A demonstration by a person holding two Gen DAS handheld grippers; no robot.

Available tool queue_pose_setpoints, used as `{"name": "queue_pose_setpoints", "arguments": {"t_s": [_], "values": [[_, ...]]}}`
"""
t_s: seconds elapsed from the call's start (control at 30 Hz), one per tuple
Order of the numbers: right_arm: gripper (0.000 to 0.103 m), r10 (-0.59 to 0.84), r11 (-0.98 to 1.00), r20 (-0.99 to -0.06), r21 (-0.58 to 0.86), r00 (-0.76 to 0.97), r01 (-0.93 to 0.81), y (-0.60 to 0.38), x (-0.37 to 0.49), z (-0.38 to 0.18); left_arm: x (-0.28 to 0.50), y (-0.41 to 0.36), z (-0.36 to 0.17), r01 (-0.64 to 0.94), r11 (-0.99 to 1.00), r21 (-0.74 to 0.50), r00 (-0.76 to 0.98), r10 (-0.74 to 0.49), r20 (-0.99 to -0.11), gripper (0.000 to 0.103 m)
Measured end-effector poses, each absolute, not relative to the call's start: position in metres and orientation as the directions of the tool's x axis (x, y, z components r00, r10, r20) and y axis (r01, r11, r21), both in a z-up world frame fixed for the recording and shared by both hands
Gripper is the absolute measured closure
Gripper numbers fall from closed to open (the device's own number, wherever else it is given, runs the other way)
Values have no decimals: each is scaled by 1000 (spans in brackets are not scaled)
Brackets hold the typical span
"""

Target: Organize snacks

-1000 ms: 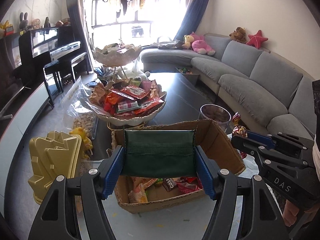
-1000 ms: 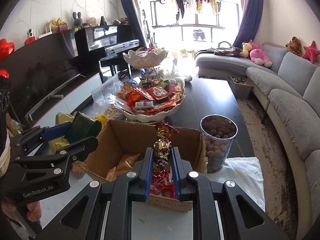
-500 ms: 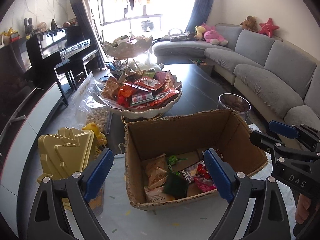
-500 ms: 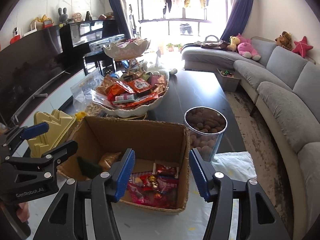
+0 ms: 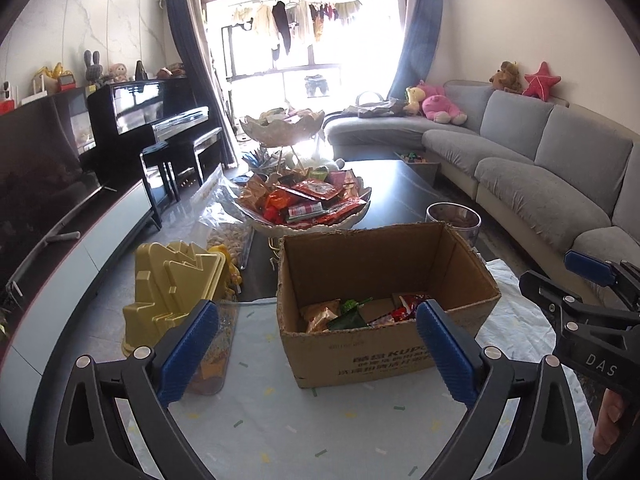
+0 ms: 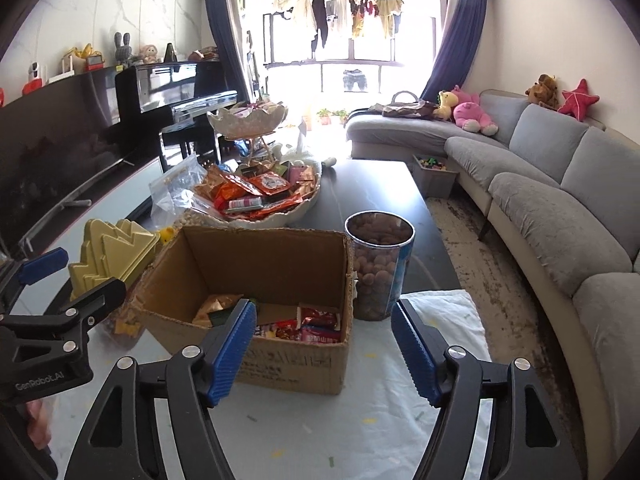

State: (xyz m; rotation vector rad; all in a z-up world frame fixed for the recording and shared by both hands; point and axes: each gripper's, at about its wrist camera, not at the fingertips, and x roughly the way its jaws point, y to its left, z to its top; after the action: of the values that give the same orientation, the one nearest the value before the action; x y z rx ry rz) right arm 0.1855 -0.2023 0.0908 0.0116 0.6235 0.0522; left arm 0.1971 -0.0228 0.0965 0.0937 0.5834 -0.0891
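A brown cardboard box (image 5: 360,356) stands on a white cloth and holds several snack packets (image 5: 344,316). It also shows in the right wrist view (image 6: 288,364), with red packets (image 6: 316,324) inside. My left gripper (image 5: 316,348) is open and empty, in front of the box and pulled back from it. My right gripper (image 6: 324,348) is open and empty, in front of the box's right corner. Each gripper shows at the edge of the other's view, the right one (image 5: 588,292) and the left one (image 6: 64,280).
A white tiered bowl (image 5: 308,216) piled with snack packets stands behind the box. A clear jar of nuts (image 6: 378,268) stands at the box's right. A yellow container (image 5: 176,288) and a bag of nuts (image 5: 228,240) lie at the left. A grey sofa (image 6: 560,208) runs along the right.
One second ago the left gripper held a green packet and the right a foil candy over the box. Both opened, the items lie in the box, and both grippers have pulled back.
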Motion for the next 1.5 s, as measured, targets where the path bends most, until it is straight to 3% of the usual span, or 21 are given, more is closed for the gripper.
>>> {"name": "queue_pose_setpoints", "arguments": {"t_s": [0.47, 1.5], "values": [[12, 8, 1000, -480, 3, 877, -8, -203, 77, 92, 93, -22, 93, 94, 992, 81, 884, -45, -465, 0], [11, 53, 999, -452, 24, 890, -47, -197, -54, 71, -32, -18, 76, 109, 994, 28, 909, -88, -407, 0]]}}
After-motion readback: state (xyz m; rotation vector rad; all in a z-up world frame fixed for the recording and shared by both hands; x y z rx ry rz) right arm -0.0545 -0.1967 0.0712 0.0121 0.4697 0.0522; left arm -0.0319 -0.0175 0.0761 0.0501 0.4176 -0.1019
